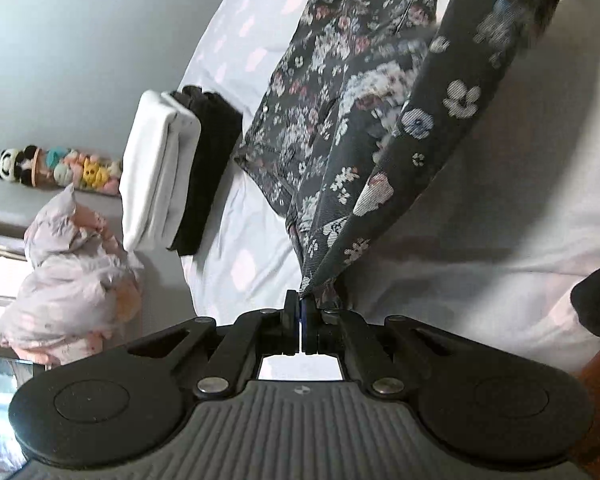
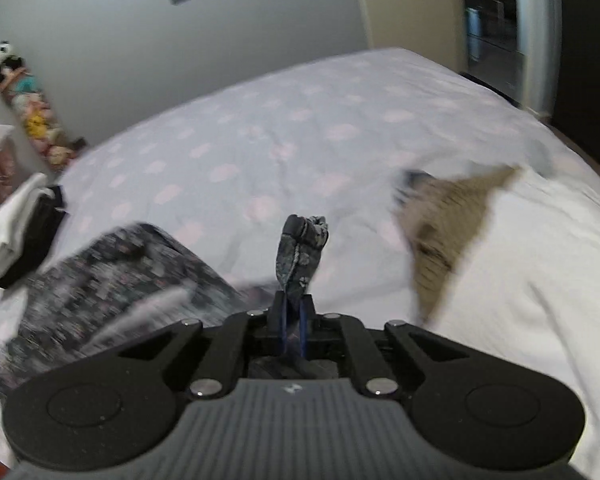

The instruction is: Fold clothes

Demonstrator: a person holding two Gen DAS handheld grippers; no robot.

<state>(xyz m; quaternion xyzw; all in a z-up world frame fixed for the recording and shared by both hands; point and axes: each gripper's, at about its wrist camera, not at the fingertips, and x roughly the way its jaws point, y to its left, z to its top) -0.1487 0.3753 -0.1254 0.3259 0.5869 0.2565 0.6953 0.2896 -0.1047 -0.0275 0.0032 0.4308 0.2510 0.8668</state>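
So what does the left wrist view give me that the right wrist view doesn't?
Only the left wrist view shows the crumpled pink bundle by the wall and the floral garment stretched taut from the left gripper. Only the right shows the tan garment on the white cloth, and the doorway. Both show the bed, the folded stack and the plush toys; each gripper, including the right gripper, pinches floral fabric.

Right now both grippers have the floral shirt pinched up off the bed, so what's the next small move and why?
Probably pull the two grippers apart to stretch the shirt flat. The left gripper pinches one bunched edge, the right gripper clamps another, and the fabric hangs creased over the bed, too rumpled to fold yet.
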